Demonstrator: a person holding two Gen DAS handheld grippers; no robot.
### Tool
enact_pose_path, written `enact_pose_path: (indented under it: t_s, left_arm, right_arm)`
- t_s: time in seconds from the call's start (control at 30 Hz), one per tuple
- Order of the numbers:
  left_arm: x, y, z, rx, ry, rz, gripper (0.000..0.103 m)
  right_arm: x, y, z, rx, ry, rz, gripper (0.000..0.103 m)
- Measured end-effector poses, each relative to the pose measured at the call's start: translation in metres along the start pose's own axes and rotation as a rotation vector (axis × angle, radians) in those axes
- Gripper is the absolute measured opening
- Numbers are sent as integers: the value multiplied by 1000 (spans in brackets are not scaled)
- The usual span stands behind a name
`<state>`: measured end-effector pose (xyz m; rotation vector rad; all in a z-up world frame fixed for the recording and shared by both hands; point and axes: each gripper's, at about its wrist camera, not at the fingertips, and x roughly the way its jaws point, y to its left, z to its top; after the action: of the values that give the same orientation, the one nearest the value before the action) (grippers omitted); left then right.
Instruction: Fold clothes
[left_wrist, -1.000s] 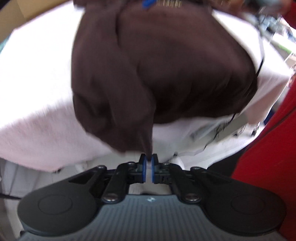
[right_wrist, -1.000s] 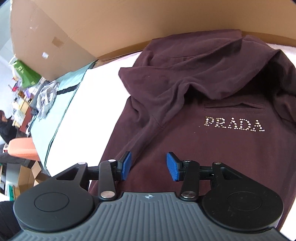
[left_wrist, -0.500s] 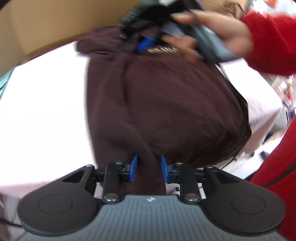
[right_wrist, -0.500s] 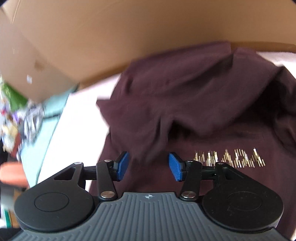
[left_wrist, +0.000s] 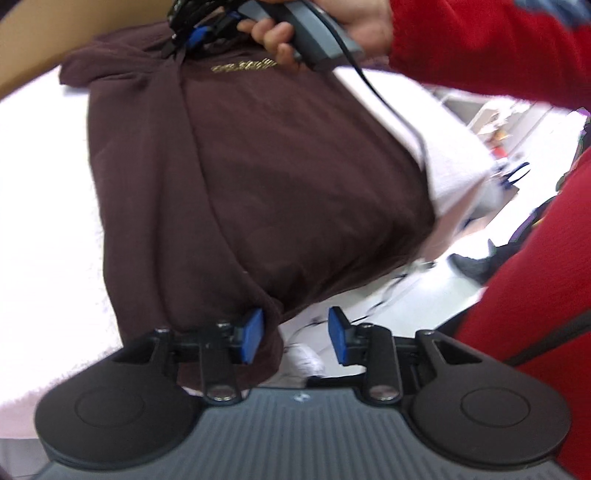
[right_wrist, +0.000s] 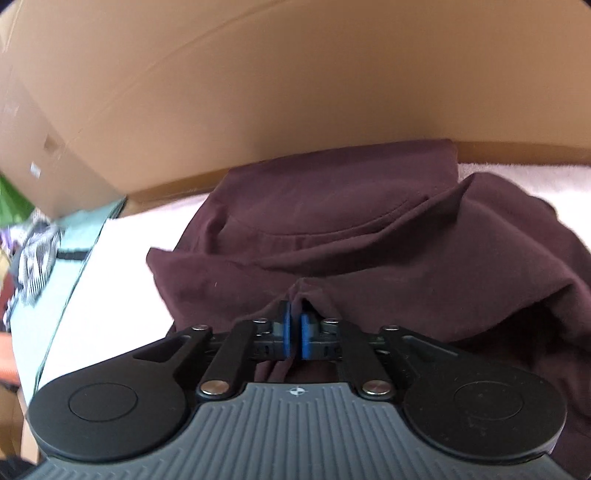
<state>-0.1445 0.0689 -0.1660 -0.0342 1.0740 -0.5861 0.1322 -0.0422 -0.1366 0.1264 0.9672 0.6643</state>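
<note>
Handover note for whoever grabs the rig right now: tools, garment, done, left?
Left tool: open, at the near hem of the maroon hoodie, one finger against the cloth, gripping nothing.
Right tool: shut on a pinch of hoodie fabric near the hood, above the gold lettering.
Hoodie lies on the white towel, cardboard behind it.
Done: one side looks folded in.
Left: remaining folds; likely bring the hood end over.

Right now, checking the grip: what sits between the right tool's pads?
A pinched fold of the maroon hoodie, seen in the right wrist view; the right tool is shut on it.
</note>
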Motion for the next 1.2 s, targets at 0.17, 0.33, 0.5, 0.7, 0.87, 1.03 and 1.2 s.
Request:
enact_pose_path:
  t_s: [0.17, 0.33, 0.5, 0.7, 0.87, 1.03, 1.2]
  left_arm:
    - [-36, 14, 5, 25, -96, -106, 47]
    - [-21, 26, 2, 98, -52, -135, 49]
    - [-2, 30, -6, 173, 52, -224, 53]
    - [-44, 55, -22, 256, -29, -149, 53]
    - [-56, 69, -7, 393, -52, -136, 53]
    - [-54, 74, 20, 487, -56, -168, 53]
    - [-35, 81, 36, 512, 8, -203, 53]
  right_arm:
    - [-53, 8, -31, 27, -25, -19, 40]
    - [-71, 35, -75, 43, 108, 196, 30]
    - [-60, 61, -115, 2, 164, 67, 24]
    - [-107, 39, -147, 135, 137, 41, 30]
    - [-114, 65, -192, 16, 250, 158, 30]
    - [-108, 74, -219, -74, 222, 72, 33]
    - [-91, 76, -227, -79, 219, 114, 29]
